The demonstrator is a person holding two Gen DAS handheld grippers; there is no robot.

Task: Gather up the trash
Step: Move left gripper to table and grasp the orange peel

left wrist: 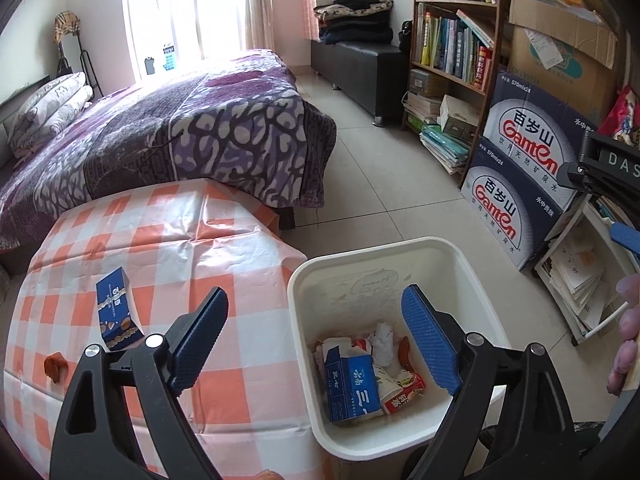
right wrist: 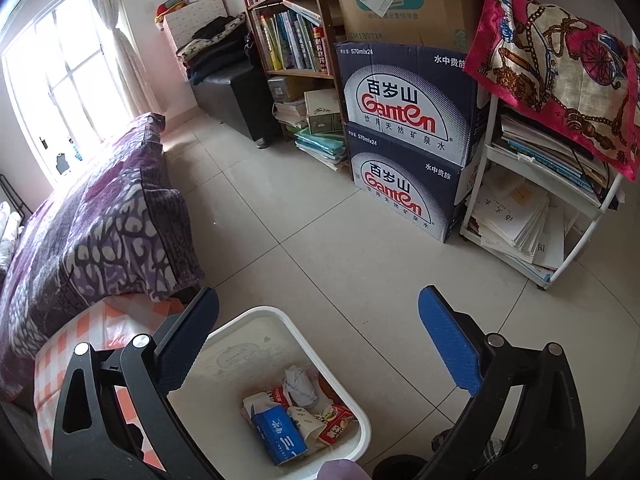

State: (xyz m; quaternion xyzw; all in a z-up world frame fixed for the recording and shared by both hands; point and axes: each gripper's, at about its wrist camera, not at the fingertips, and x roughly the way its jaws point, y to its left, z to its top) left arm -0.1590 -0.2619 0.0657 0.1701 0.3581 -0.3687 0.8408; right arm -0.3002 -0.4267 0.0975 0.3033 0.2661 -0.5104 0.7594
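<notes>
Left gripper: I saw my left gripper [left wrist: 316,312] released, its ribbed blue pads [left wrist: 430,340] spread wide over the table edge and the bin, nothing between them.
Right gripper: my right gripper [right wrist: 320,308] was likewise spread apart and empty, hovering above the bin.
Bin: the white square plastic trash bin [left wrist: 304,320] stood on the tiled floor, just beside the table; inside lay a blue carton [left wrist: 354,390], a crumpled white tissue [left wrist: 382,340] and a red-and-white snack wrapper [left wrist: 404,394].
Table: the orange-and-white checked plastic cloth [left wrist: 224,248] was glossy and creased; on it I noted a dark blue rectangular cardboard box [left wrist: 116,310] and a small brown scrap [left wrist: 54,364], well apart from the bin.
Room: open pale tile floor [right wrist: 320,216] lay beyond the bin.
Surroundings: a purple patterned bed [left wrist: 160,136] touched the table's far edge; stacked water cartons [right wrist: 404,136] and a wooden bookshelf [right wrist: 288,40] lined the far side.
</notes>
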